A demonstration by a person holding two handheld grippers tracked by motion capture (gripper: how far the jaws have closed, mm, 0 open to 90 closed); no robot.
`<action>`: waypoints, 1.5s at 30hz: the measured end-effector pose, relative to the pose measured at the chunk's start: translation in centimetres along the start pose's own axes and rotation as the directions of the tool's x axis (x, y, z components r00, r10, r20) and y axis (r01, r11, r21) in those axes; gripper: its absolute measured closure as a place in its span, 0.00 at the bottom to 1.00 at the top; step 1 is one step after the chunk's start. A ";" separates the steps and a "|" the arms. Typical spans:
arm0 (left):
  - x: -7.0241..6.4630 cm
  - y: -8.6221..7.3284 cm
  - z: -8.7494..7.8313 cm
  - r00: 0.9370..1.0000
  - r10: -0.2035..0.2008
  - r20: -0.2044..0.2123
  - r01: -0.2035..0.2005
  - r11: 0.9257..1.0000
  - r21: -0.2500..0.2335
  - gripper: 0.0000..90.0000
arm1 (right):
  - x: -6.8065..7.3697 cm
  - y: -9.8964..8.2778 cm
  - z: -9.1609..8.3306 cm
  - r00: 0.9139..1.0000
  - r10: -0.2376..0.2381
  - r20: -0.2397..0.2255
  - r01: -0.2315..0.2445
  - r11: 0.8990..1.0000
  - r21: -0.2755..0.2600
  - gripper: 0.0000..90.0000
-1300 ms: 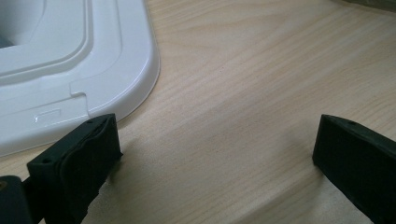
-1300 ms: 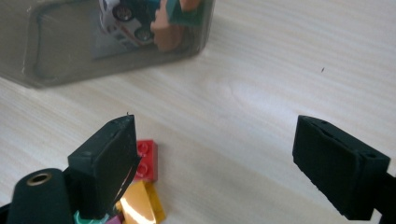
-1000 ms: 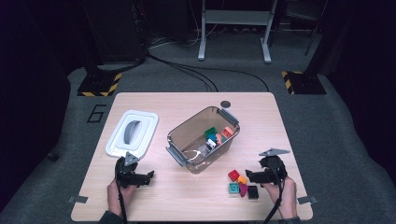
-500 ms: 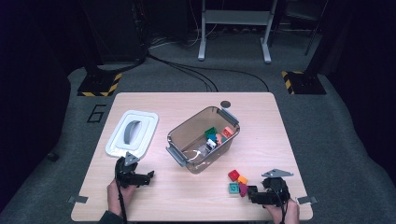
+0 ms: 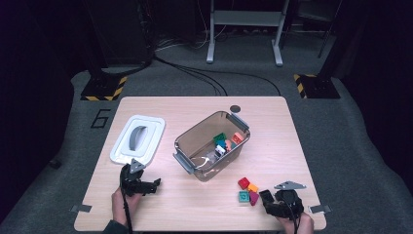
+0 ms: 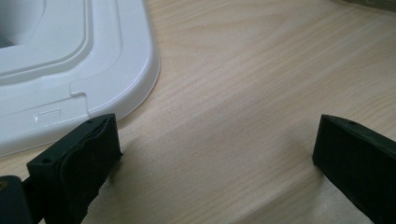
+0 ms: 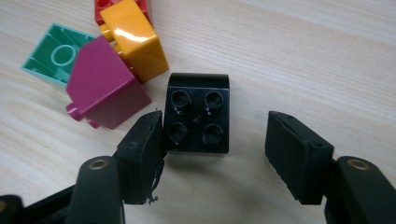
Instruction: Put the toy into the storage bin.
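fingers of the right gripper (image 7: 215, 154) stand partly apart in the right gripper view and have just been closing, with a black four-stud brick (image 7: 197, 114) between them: the left-hand pad touches the brick's side, while a clear gap separates the other pad from it, so the brick is not yet clamped and lies on the wooden table (image 7: 303, 56). just beyond it sit a magenta brick (image 7: 105, 88), an orange brick (image 7: 133, 39), a teal brick (image 7: 51, 53) turned hollow side up, and a red brick (image 7: 105, 7) at the top edge. left gripper view: the left gripper (image 6: 215, 149) has its jaws wide apart over bare wood, nothing between them, with the corner of a white lid (image 6: 74, 60) just beside one jaw. high view: the right gripper (image 5: 272, 202) is low at the table's near right corner, next to the small cluster of coloured bricks (image 5: 247, 190); the left gripper (image 5: 141, 184) rests near the front left, close to the white lid (image 5: 146, 131). a clear plastic bin (image 5: 195, 146) holding more bricks stands in the middle, between lid and cluster.
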State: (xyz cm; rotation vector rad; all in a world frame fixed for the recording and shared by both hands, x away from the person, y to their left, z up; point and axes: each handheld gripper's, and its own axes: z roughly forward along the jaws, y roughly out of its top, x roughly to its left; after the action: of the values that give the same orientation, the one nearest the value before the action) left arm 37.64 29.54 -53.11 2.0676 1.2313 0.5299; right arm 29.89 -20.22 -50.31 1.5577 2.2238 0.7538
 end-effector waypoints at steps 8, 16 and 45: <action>0.0 0.0 0.0 1.000 0.000 -0.001 0.000 1.000 0.000 0.01 | -0.4 0.0 0.4 0.998 -0.049 0.048 0.051 0.998 -0.035 0.63; 0.0 0.0 0.0 1.000 0.004 -0.002 -0.004 1.000 0.000 0.01 | -0.9 0.1 0.8 0.999 -0.027 0.047 0.030 0.997 -0.067 0.65; 0.1 0.0 -0.1 1.000 0.006 0.002 -0.006 1.000 0.007 0.01 | -2.0 4.2 0.5 0.999 -0.014 0.045 0.021 0.987 -0.161 0.65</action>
State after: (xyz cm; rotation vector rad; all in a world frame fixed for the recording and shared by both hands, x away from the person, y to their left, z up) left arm 37.63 29.60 -53.06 2.0777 1.2276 0.5264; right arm 34.10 -20.89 -48.31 1.4612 2.0861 0.8630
